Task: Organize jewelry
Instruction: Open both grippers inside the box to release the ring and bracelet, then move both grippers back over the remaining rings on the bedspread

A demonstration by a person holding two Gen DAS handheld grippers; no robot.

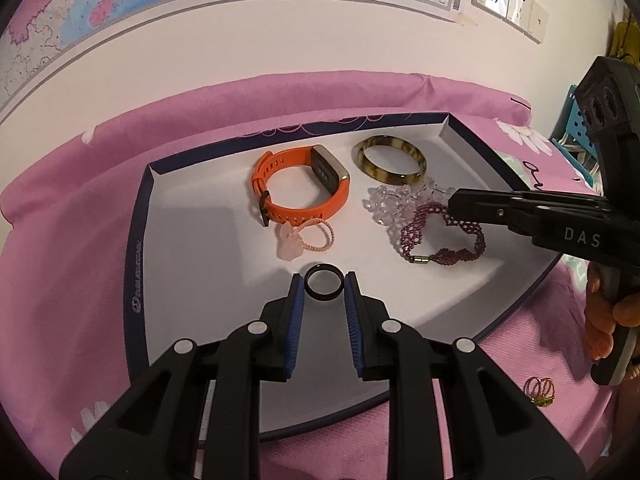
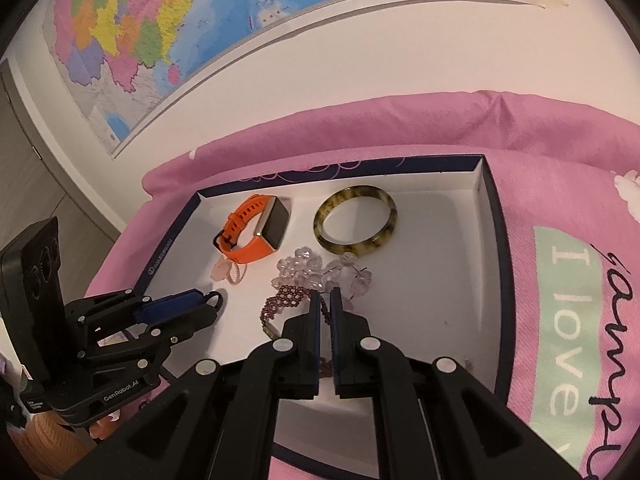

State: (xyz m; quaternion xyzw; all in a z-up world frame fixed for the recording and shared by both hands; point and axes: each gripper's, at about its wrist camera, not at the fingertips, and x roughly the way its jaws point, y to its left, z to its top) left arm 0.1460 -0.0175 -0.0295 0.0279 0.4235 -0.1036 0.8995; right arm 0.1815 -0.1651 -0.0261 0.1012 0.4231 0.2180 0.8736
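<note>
A shallow white tray with a navy rim [image 1: 138, 240] [image 2: 496, 240] lies on a pink cloth. My left gripper [image 1: 324, 280] [image 2: 208, 300] is shut on a small black ring [image 1: 324, 295] [image 2: 218, 298], held just over the tray's near part. My right gripper [image 2: 326, 298] [image 1: 452, 204] is shut on a purple beaded bracelet [image 1: 444, 248] [image 2: 288, 294], a strand running between its pads while the rest lies on the tray floor. Also in the tray are an orange smartwatch [image 1: 304, 188] [image 2: 256, 232], a mottled amber bangle [image 1: 390, 160] [image 2: 356, 220], a clear crystal bracelet [image 1: 392, 200] [image 2: 316, 266] and a pink stone hair tie [image 1: 304, 240] [image 2: 230, 272].
A small pink wire ornament [image 1: 540, 390] lies on the pink cloth [image 1: 60, 260] outside the tray's right rim. A hand [image 1: 600, 320] grips the right tool's handle. The wall with maps [image 2: 140, 40] stands close behind. The tray's right half has bare floor [image 2: 432, 280].
</note>
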